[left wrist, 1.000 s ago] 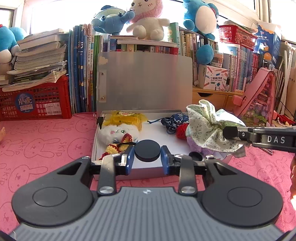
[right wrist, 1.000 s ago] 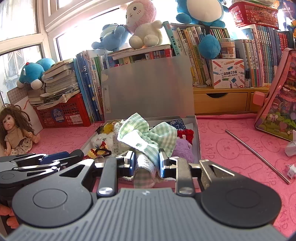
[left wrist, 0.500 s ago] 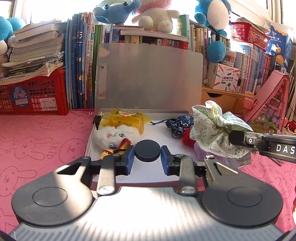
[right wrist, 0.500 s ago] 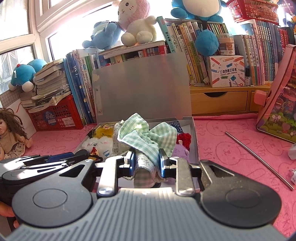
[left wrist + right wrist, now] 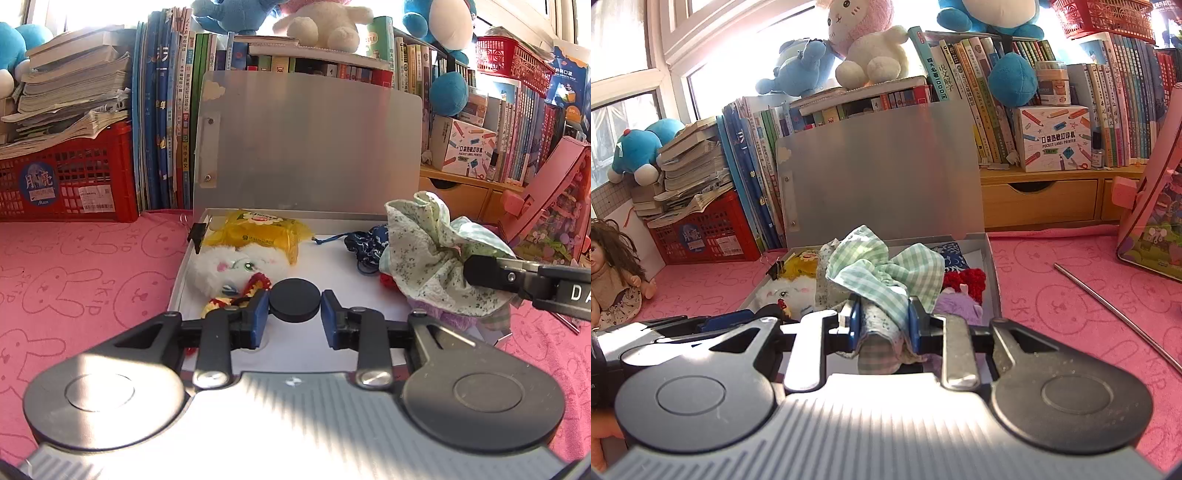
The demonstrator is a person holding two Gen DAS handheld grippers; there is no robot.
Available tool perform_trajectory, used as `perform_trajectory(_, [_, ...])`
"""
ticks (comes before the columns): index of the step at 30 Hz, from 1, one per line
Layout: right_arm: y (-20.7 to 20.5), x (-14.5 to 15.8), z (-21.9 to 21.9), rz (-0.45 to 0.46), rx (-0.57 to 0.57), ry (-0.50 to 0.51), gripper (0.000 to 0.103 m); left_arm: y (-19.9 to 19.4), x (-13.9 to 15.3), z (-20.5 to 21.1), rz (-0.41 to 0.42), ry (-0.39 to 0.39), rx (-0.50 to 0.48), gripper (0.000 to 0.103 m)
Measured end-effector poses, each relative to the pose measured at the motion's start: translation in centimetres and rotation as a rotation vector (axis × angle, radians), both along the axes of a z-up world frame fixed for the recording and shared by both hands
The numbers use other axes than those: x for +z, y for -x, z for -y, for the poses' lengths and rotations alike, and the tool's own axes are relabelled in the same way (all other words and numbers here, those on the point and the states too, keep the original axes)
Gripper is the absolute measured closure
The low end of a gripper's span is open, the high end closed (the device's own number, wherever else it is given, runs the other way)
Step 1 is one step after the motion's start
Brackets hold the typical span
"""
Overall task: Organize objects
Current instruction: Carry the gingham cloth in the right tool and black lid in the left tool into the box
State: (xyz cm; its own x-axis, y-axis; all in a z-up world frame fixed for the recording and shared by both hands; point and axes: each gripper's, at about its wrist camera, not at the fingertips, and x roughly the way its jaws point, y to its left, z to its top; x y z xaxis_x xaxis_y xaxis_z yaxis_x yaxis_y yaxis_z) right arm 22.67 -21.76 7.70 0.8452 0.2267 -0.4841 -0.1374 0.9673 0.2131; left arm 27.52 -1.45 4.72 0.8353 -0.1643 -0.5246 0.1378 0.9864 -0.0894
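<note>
At centre frame in the left wrist view, a black disc (image 5: pixel 294 301) is held over the open metal box (image 5: pixel 207 218) by the left gripper (image 5: pixel 294 317), its jaws partly closed on the disc's edges, presumably for placing inside. At right, a bundled cloth (image 5: pixel 432 254) is clamped by the right gripper (image 5: pixel 881 326), jaws nearly shut, above the box's right side.

The left claw (image 5: pixel 294 316) points forward and somewhat downward with its blue pads (image 5: pixel 258 320) clamped on a black disc (image 5: pixel 294 305), while the right claw (image 5: pixel 881 322), reaching in from the right at a similar downward tilt, pinches a bundle of cloth (image 5: pixel 886 275) between its nearly closed pads.
</note>
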Motion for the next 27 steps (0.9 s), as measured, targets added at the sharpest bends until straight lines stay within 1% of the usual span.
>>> perform_trajectory(12, [-0.5, -1.7, -0.5, -0.042, 0.006, 0.007, 0.073, -0.4, -1.1, 0.1, -0.017, -0.003, -0.003, 0.067])
perform_trajectory(27, [-1.1, -2.4, -0.9, -0.048, 0.01, 0.016, 0.073, -1.2, -2.2, 0.1, -0.035, -0.009, 0.003, 0.067])
